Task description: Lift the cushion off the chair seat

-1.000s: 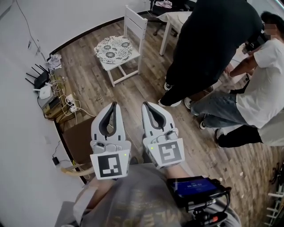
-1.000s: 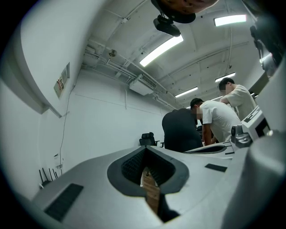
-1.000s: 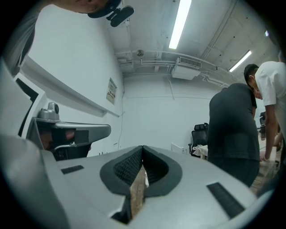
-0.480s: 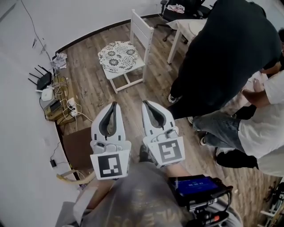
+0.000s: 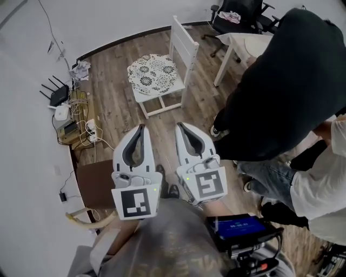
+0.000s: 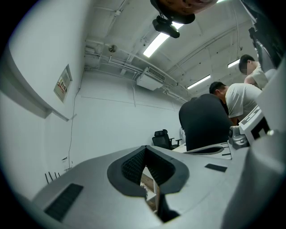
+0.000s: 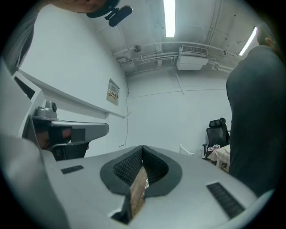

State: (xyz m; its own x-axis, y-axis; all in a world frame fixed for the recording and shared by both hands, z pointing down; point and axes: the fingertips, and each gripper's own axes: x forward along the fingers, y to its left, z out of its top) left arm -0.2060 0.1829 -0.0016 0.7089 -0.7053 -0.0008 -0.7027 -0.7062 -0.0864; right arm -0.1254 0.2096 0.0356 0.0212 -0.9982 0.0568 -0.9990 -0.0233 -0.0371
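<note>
A round cushion (image 5: 153,73) with a black-and-white floral pattern lies on the seat of a white wooden chair (image 5: 183,48) at the top middle of the head view. My left gripper (image 5: 141,127) and right gripper (image 5: 179,126) are held side by side over the wood floor, well short of the chair, both pointing toward it. Both are shut with nothing between the jaws. In the left gripper view my left gripper (image 6: 145,149) has its tips together, and a sliver of the chair shows through the gap behind them. My right gripper (image 7: 142,148) looks the same in the right gripper view.
A person in a black top (image 5: 292,81) bends over just right of the chair, with another person (image 5: 324,178) lower right. A white table (image 5: 243,43) and black office chair (image 5: 238,16) stand beyond. A router and cables (image 5: 67,113) lie along the left wall; a brown box (image 5: 94,184) sits nearby.
The chair and cushion have shifted right and down in the head view as I moved toward them. The person in black now fills more of the right side. Both grippers stayed shut.
</note>
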